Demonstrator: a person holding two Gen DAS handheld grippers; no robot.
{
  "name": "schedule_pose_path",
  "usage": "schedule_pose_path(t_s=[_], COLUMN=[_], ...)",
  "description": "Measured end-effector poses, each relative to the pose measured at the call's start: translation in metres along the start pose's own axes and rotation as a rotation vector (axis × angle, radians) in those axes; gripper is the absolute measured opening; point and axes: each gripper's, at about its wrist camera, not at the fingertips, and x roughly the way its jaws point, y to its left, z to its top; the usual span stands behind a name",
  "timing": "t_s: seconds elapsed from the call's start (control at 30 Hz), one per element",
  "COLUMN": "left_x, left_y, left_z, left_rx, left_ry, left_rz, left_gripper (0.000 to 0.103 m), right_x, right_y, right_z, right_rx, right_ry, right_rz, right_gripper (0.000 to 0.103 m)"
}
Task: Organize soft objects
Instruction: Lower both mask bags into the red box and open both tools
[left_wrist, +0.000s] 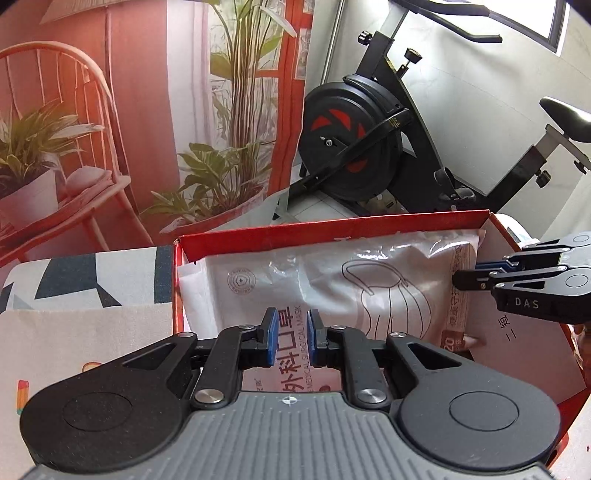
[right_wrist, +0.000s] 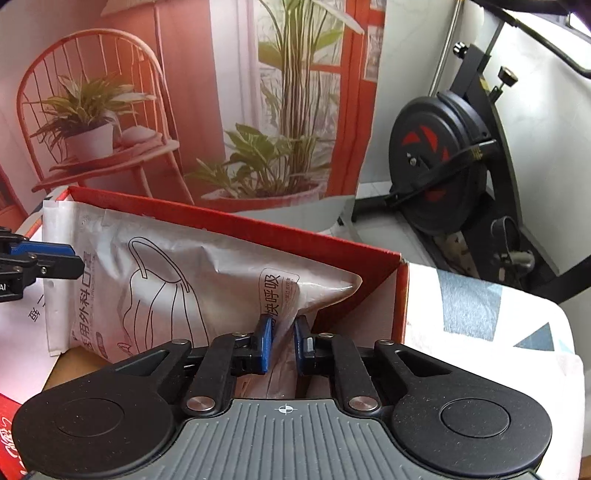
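behind the worktop hangs a printed backdrop (left_wrist: 155, 110) of an orange chair and potted plants, with a black exercise bike (left_wrist: 354, 147) beside it. the left gripper (left_wrist: 291, 326) has its blue-padded fingers (left_wrist: 271, 325) clenched near the lower edge of the soft white plastic pack of surgical masks (left_wrist: 332, 280); whether they pinch the film i cannot tell. the right gripper (right_wrist: 283, 334) grasps the pack's right end, film bunched between its fingers (right_wrist: 264, 339). likely both ends are held so the floppy pack stays flat while it settles into the open red cardboard box (left_wrist: 332, 225), where it leans on the far wall. the box's right corner (right_wrist: 400, 258) crowds the right gripper. a patterned cloth (right_wrist: 480, 314) covers the worktop.
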Motion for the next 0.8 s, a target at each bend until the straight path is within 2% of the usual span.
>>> schedule_pose_path(t_s=[0.13,0.23,0.3,0.37,0.43,0.5,0.53,0.6,0.63,0.7,0.73,0.8], left_x=[-0.003,-0.012,-0.02,-0.031,-0.044,-0.059,-0.067,-0.083,-0.091,-0.104,-0.11,-0.122], left_y=[0.0,-0.002,-0.003,-0.004,-0.006,-0.01,-0.012,-0.016,-0.019,-0.024,-0.027,-0.033], left_z=[-0.001,-0.002,-0.003,-0.004,-0.007,-0.011,-0.014,-0.022,-0.027,-0.038,-0.044,-0.056], left_rx=[-0.011,0.001,0.014,0.02,0.024,0.032,0.038,0.047,0.05,0.069,0.08,0.09], left_ry=[-0.013,-0.022,-0.033,-0.046,-0.062,-0.086,-0.1,-0.123,-0.132,-0.157,-0.173,-0.198], left_rz=[0.002,0.008,0.013,0.022,0.027,0.035,0.041,0.05,0.053,0.079,0.098,0.122], left_gripper=[0.017,0.018,0.018,0.019,0.026,0.039,0.04,0.045,0.046,0.06,0.063,0.077], right_x=[0.001,-0.004,-0.014,-0.027,-0.041,-0.057,-0.064,-0.082,-0.088,-0.101,-0.106,-0.118], right_y=[0.002,0.006,0.01,0.012,0.015,0.018,0.021,0.027,0.03,0.037,0.04,0.045], right_z=[-0.002,-0.004,-0.007,-0.009,-0.012,-0.017,-0.02,-0.031,-0.036,-0.047,-0.052,-0.065], right_rx=[0.021,0.028,0.022,0.024,0.032,0.025,0.019,0.008,0.005,-0.01,-0.013,-0.008], right_ry=[0.026,0.021,-0.004,-0.024,-0.04,-0.055,-0.067,-0.099,-0.112,-0.122,-0.131,-0.154], right_rz=[-0.007,-0.035,-0.055,-0.043,-0.039,-0.041,-0.048,-0.063,-0.065,-0.089,-0.103,-0.108], right_gripper=[0.011,0.015,0.026,0.029,0.033,0.045,0.05,0.067,0.07,0.086,0.089,0.098])
